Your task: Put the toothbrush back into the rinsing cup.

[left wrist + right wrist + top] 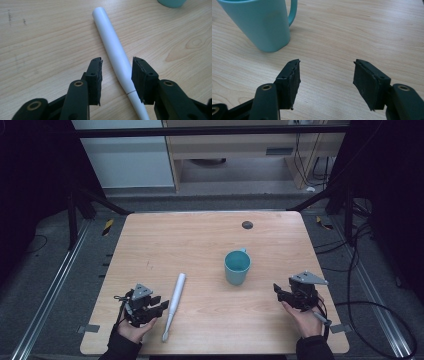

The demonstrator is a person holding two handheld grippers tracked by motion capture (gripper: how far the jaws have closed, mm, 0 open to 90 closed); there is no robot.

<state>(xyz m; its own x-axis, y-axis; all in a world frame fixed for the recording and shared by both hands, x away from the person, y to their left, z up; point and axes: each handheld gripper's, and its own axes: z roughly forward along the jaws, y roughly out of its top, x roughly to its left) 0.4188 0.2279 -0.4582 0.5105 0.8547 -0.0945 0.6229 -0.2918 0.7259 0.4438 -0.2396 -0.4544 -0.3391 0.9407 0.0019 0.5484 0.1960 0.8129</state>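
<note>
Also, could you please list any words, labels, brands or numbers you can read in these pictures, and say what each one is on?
None can be read: the teal mug, the white handle, the wooden table and both grippers, left gripper and right gripper, show no lettering.

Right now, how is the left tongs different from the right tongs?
The left tongs straddle the white handle, its jaws either side without gripping; the right tongs have bare table between their jaws. The left jaws stand narrower apart than the right ones. The teal mug sits ahead of the right tongs. Both are open and hand-held.
</note>
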